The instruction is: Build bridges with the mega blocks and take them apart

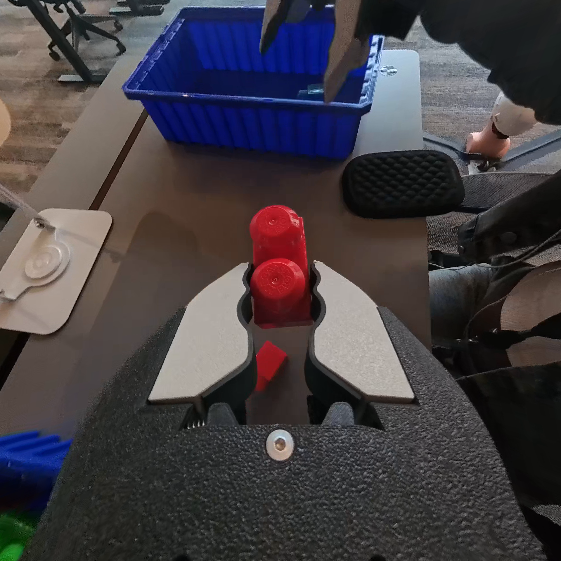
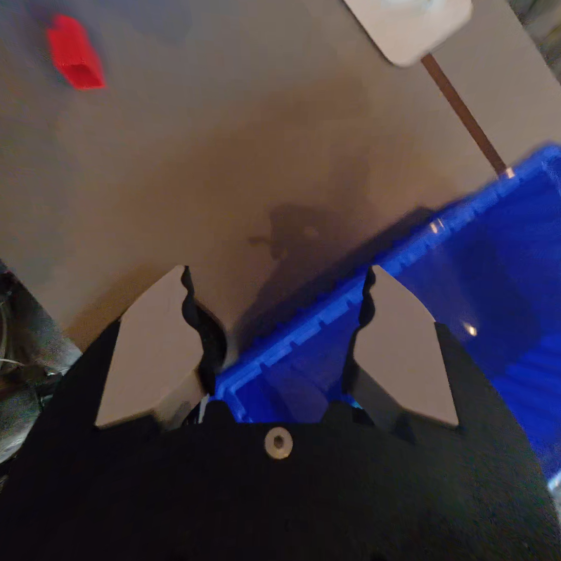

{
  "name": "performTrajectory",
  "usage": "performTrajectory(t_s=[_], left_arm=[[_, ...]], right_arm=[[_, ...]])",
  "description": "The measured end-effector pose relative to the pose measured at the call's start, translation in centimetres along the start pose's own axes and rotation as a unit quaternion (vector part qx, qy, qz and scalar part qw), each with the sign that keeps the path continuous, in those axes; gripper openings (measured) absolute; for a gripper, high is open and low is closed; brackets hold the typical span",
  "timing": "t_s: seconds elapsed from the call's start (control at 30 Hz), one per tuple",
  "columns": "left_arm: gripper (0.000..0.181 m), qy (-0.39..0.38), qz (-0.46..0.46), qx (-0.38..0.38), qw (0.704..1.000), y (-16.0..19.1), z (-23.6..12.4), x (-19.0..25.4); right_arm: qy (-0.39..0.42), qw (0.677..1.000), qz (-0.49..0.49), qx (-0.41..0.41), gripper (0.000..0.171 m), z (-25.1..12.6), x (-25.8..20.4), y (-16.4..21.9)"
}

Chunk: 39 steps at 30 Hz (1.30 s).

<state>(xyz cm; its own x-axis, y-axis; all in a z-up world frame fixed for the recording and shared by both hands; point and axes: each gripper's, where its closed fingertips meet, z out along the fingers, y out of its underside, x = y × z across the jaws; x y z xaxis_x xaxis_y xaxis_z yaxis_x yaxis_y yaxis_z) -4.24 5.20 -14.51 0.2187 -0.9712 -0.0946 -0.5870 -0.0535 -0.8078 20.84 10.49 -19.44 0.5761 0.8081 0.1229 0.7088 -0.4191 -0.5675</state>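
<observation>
Brown table [image 1: 188, 194]; red block [image 1: 280, 273] w/in L hand-held gripper [image 1: 280, 267]

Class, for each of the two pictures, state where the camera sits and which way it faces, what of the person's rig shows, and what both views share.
Left wrist view: on the left claw, facing along the table toward the blue bin; claw shut on a red block; right claw over the bin.
Right wrist view: on the open right claw, looking down over the bin's rim.
Shared: bin, table, another red block.
</observation>
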Motion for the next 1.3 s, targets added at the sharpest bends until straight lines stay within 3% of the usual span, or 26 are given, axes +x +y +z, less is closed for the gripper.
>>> performTrajectory(t_s=[0.17, 0.33, 0.53, 0.77, 0.83, 0.97, 1.03, 1.13, 1.3], left_arm=[[0.035, -0.014, -0.024, 0.013, 1.0, 2.0, -2.3, -0.1], [0.035, -0.005, -0.043, 0.038, 0.998, 3.1, -3.9, 0.5], [0.035, 0.013, -0.04, 0.067, 0.997, 3.1, -4.7, 1.9], [0.035, 0.03, -0.032, 0.083, 0.996, 2.8, -4.9, 3.1], [0.035, 0.035, -0.032, 0.088, 0.995, 2.8, -4.9, 3.3], [0.037, 0.02, -0.032, 0.084, 0.996, 2.8, -4.7, 3.2], [0.073, -0.014, -0.03, 0.056, 0.998, 3.6, -4.4, 2.5], [0.091, -0.078, -0.029, 0.021, 0.996, 5.1, -4.7, 1.1], [0.08, -0.13, -0.064, 0.036, 0.989, 6.0, -6.3, -0.1]], right_arm=[[-0.069, 0.991, -0.084, 0.079, 0.102, 3.2, -8.3, -7.3], [-0.205, 0.939, -0.149, 0.233, 0.09, 2.8, -17.4, -15.2], [-0.279, 0.899, -0.202, 0.27, 0.087, 3.2, -22.3, -19.4], [-0.321, 0.88, -0.219, 0.272, 0.067, 4.1, -24.2, -20.6], [-0.326, 0.874, -0.236, 0.274, 0.037, 4.1, -24.4, -20.4], [-0.309, 0.871, -0.254, 0.286, 0.036, 3.9, -24.2, -20.4], [-0.293, 0.873, -0.257, 0.293, 0.036, 3.5, -23.6, -20.3], [-0.271, 0.885, -0.245, 0.29, 0.036, 2.6, -22.1, -19.8], [-0.168, 0.932, -0.198, 0.254, 0.036, 1.4, -15.4, -17.5]])
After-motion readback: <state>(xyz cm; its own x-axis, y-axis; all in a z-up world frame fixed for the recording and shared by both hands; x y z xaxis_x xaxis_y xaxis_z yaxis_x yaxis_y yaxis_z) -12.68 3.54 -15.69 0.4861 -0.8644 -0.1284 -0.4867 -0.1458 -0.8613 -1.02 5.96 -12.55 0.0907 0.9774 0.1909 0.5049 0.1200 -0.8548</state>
